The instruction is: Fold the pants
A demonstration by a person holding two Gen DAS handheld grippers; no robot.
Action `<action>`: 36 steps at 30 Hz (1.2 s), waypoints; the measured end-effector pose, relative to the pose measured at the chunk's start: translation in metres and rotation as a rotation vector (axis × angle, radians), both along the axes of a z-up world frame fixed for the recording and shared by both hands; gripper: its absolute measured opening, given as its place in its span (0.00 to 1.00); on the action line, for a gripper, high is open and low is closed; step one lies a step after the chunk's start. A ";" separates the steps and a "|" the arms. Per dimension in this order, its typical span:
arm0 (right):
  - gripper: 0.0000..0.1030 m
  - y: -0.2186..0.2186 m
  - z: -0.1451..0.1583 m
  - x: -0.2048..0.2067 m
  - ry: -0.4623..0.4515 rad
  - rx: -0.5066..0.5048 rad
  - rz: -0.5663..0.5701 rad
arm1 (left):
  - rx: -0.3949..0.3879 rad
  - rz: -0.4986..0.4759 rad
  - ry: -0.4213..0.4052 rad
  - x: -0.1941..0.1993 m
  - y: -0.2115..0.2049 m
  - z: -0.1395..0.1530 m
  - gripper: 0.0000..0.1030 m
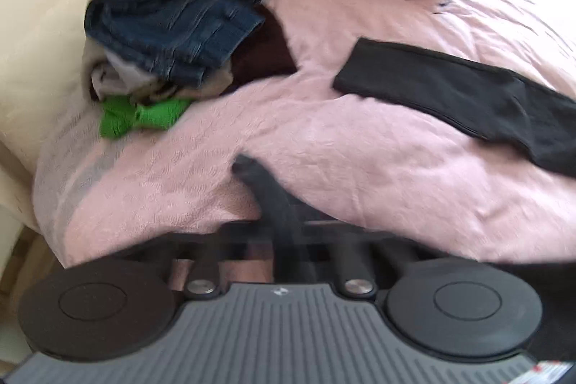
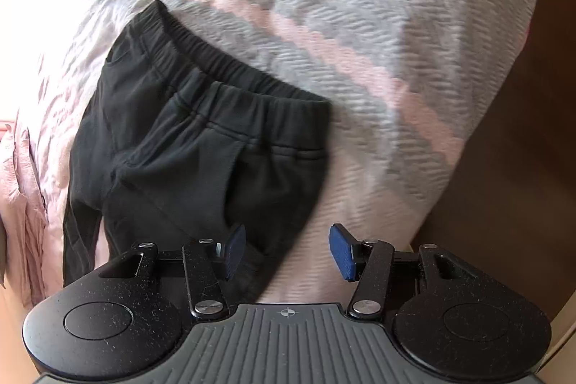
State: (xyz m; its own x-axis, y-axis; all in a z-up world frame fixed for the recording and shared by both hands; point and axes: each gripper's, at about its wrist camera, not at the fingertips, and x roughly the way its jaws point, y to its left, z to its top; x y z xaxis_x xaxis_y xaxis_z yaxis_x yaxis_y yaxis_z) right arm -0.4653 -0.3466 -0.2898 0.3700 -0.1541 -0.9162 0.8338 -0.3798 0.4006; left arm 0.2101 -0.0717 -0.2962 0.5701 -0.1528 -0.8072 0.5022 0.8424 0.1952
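Pants (image 2: 201, 146), black ones with an elastic waistband, are lying flat on the pinkish bedspread (image 1: 342, 150), and that's what I'm dealing with right now. Starting on my left side: my left gripper (image 1: 248, 168) is sitting with its jaws pinched fully together, and a dark strip is running up between them (too blurry for me to say whether that's fabric or just my own fingers, so I'm not claiming a grab). Further out in that view a pile of clothes (image 1: 172, 35) is sitting by the cream wall, jeans on top and something bright green (image 1: 144, 117) poking out underneath. To the right of the pile, one black leg of the pants is stretching across the spread toward the edge of the view.

Moving over to my right side: my right gripper (image 2: 286, 252) is hovering low over the waist end with its jaws standing wide apart, nothing clamped. The left blue pad (image 2: 234, 251) is sitting over the edge of the black fabric and the right one is hanging over bare bedspread. The waistband is pointing away from me, toward the pink stripe in the spread.
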 end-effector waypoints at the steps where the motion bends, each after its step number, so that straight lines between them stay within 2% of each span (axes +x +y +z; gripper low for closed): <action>1: 0.48 0.000 0.002 0.006 0.005 -0.005 -0.001 | -0.041 0.011 -0.010 0.009 0.007 0.006 0.03; 5: 0.48 0.004 0.010 0.026 0.022 -0.035 -0.021 | -0.172 -0.026 -0.098 0.030 0.048 0.036 0.06; 7: 0.48 0.008 0.010 0.035 0.032 -0.036 -0.036 | -0.185 -0.033 -0.093 0.038 0.069 0.038 0.06; 8: 0.48 0.010 0.010 0.040 0.043 -0.031 -0.045 | -0.170 -0.032 -0.073 0.043 0.078 0.032 0.10; 9: 0.48 0.012 0.009 0.044 0.053 -0.029 -0.054 | -0.122 -0.026 -0.049 0.047 0.082 0.021 0.17; 10: 0.48 0.015 0.008 0.048 0.063 -0.026 -0.060 | -0.049 -0.008 -0.023 0.051 0.085 0.006 0.24; 11: 0.48 0.017 0.007 0.053 0.077 -0.019 -0.065 | 0.037 0.037 -0.006 0.057 0.088 -0.010 0.35; 12: 0.48 0.019 0.006 0.057 0.089 -0.009 -0.069 | 0.111 0.093 0.006 0.062 0.093 -0.023 0.32; 13: 0.48 0.020 0.006 0.061 0.096 -0.002 -0.071 | 0.153 0.140 0.031 0.068 0.098 -0.031 0.32; 14: 0.48 0.021 0.007 0.063 0.098 0.000 -0.072 | 0.151 0.183 0.057 0.075 0.106 -0.032 0.32; 16: 0.48 0.022 0.011 0.066 0.097 -0.021 -0.071 | 0.114 0.235 0.059 0.086 0.112 -0.023 0.32; 18: 0.48 0.022 0.016 0.068 0.120 -0.041 -0.081 | 0.059 0.235 0.056 0.097 0.103 -0.008 0.33; 22: 0.48 0.020 0.019 0.073 0.118 -0.053 -0.135 | -0.141 0.135 0.186 0.114 0.046 0.003 0.40; 23: 0.48 0.018 0.019 0.075 0.116 -0.054 -0.145 | -0.190 0.106 0.221 0.116 0.024 0.001 0.45; 24: 0.48 0.017 0.020 0.078 0.115 -0.055 -0.150 | -0.240 0.083 0.258 0.119 0.003 -0.004 0.49; 27: 0.48 0.010 0.024 0.084 0.113 -0.064 -0.159 | -0.359 0.049 0.357 0.128 -0.062 -0.026 0.49; 30: 0.48 0.004 0.030 0.086 0.121 -0.082 -0.180 | -0.402 0.063 0.393 0.147 -0.117 -0.053 0.49; 33: 0.48 -0.001 0.029 0.089 0.148 -0.085 -0.216 | -0.423 0.166 0.454 0.164 -0.147 -0.087 0.49; 36: 0.48 -0.009 0.023 0.092 0.167 -0.058 -0.239 | -0.452 0.299 0.529 0.175 -0.152 -0.120 0.49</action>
